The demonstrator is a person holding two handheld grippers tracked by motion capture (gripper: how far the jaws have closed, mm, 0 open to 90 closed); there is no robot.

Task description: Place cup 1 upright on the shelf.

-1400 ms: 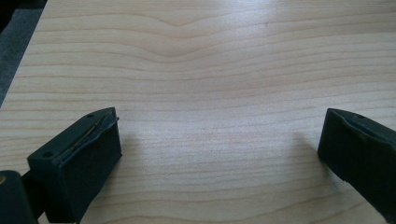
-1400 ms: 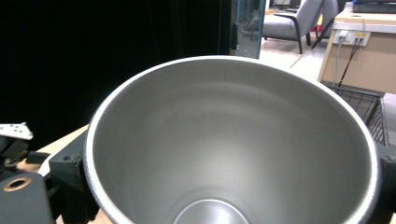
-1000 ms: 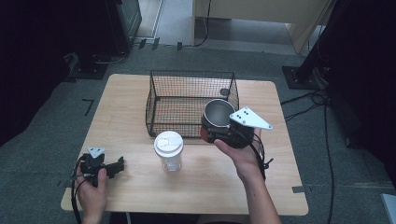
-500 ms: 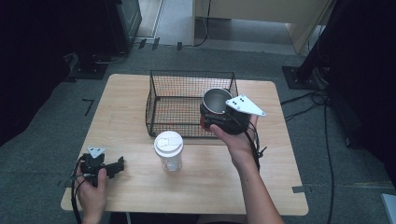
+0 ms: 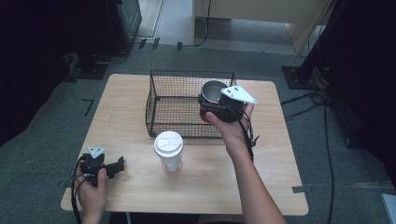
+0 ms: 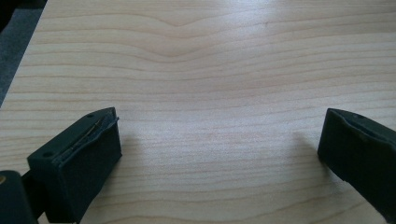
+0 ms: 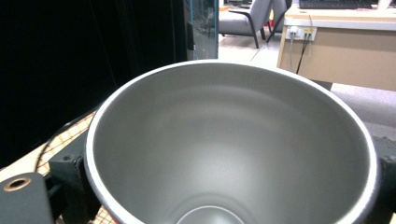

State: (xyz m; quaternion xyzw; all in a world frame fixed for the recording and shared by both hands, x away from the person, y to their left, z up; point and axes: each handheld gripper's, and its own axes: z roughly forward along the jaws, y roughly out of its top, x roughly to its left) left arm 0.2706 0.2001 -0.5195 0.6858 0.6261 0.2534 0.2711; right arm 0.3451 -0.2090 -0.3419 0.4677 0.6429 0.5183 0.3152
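My right gripper [image 5: 211,106] is shut on a steel cup [image 5: 212,90] with a dark outside and holds it upright in the air, over the right part of the black wire basket [image 5: 159,100]. In the right gripper view the cup's grey, bare inside [image 7: 233,140] is very close, with a black finger [image 7: 70,170] pressed on its left wall. My left gripper [image 5: 119,164] rests on the table's front left corner. Its jaws stand wide open over bare wood [image 6: 219,140], with nothing between them.
A clear plastic cup with a white lid [image 5: 168,150] stands upright in front of the basket, near the middle of the wooden table [image 5: 210,186]. The basket sits at the table's far middle. Cables trail from both grippers.
My right gripper has carried the steel cup to the left and away from me, from beside the basket's right wall to above its right part. The left gripper has stayed put.
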